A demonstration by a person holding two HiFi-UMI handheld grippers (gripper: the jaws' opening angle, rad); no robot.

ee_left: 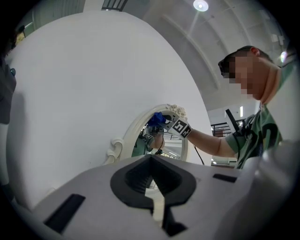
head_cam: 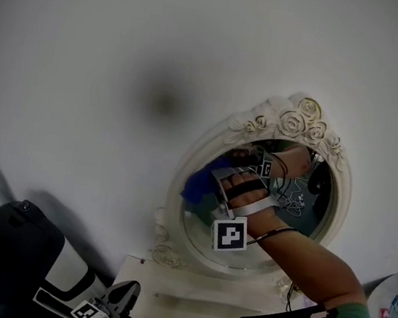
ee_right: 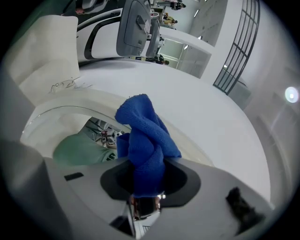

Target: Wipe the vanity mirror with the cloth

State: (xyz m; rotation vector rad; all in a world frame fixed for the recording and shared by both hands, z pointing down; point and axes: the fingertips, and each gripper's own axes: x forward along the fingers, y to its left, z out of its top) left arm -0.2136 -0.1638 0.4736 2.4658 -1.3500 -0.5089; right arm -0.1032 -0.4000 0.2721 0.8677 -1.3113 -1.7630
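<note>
Vanity mirror (head_cam: 309,209): oval glass in a cream frame (head_cam: 295,121) w/ carved roses on top, upright on the white counter (head_cam: 192,296) against the white wall (head_cam: 112,43). Blue cloth (head_cam: 198,184) is clamped in the right gripper (head_cam: 218,180). The jaws are closed on its lower end & the rest bunches out in front as a thick twisted wad. The wad sits at the glass's left edge, right by the frame's inner rim. It looks pressed on, but contact can't be confirmed from these views. Other side: left gripper (head_cam: 124,300) hangs low by the counter's front-left, well apart from the mirror, jaws together w/ nothing between them.

Step in hand, as I judge it: a wiping pass down the left side of the glass. To do it well:
- Present the wad flat-on so cloth, not jaw tips, meets the glass; hard tips could scratch it.
- Use light, even pressure. The mirror seems only to stand there, so a hard push could rock it or slide it back. The left gripper is free & could steady the base of the frame.
- Make overlapping strokes, top to bottom, then work across. Follow the oval's curve close to the rim w/o snagging cloth on the carving.
- A bunched cloth covers a narrow strip per pass, so plan on more passes.

How much of the glass is already clean can't be read here.
</note>
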